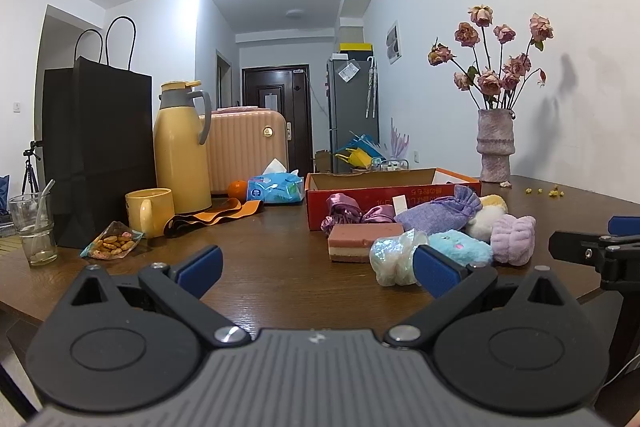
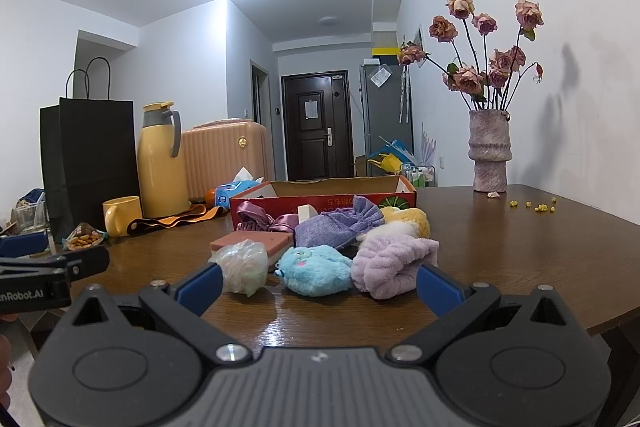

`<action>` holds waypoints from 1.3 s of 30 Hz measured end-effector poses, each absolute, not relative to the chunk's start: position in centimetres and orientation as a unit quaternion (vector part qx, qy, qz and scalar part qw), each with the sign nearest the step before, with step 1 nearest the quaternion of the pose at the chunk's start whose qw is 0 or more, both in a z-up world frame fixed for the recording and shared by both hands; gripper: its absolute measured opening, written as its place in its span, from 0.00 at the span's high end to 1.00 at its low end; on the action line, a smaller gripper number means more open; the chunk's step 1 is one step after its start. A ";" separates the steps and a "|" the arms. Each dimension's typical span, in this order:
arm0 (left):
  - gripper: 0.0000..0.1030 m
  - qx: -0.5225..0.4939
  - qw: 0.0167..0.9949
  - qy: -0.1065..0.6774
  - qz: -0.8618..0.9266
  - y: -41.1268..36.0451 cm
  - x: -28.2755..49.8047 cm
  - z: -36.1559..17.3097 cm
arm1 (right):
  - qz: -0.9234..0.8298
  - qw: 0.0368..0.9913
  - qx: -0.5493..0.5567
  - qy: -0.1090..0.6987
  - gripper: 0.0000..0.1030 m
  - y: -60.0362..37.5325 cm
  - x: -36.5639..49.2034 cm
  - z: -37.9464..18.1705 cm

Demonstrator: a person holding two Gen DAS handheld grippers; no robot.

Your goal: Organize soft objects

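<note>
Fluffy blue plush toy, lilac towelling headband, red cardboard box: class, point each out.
Fluffy blue plush toy (image 2: pixel 316 273), right wrist view, centre of body.
Lilac towelling headband (image 2: pixel 392 263), right wrist view, middle fold.
Red cardboard box (image 1: pixel 360 195), left wrist view, front wall.

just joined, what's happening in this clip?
A person holds two handheld grippers over a wooden table; both are open and empty. The left gripper and right gripper face a pile of soft items: a blue plush, a lilac fluffy band, a purple drawstring pouch and a layered sponge. Behind the pile sits an open red cardboard box. Nothing is gripped yet.
</note>
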State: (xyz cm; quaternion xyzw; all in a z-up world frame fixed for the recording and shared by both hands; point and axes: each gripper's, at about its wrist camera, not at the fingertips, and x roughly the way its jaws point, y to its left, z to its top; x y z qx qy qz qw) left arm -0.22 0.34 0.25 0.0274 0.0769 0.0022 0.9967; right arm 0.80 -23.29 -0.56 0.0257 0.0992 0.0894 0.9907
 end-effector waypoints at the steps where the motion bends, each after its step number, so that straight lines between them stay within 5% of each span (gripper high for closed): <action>1: 0.00 0.027 0.997 0.077 0.002 0.3 -0.2 0.3 | 0.090 0.991 0.027 0.099 0.00 -23.3 0.8 -0.6; 39: 0.00 0.026 0.995 0.094 0.009 1.4 0.8 -0.5 | 0.111 0.990 0.041 0.076 0.00 -23.9 0.9 -1.2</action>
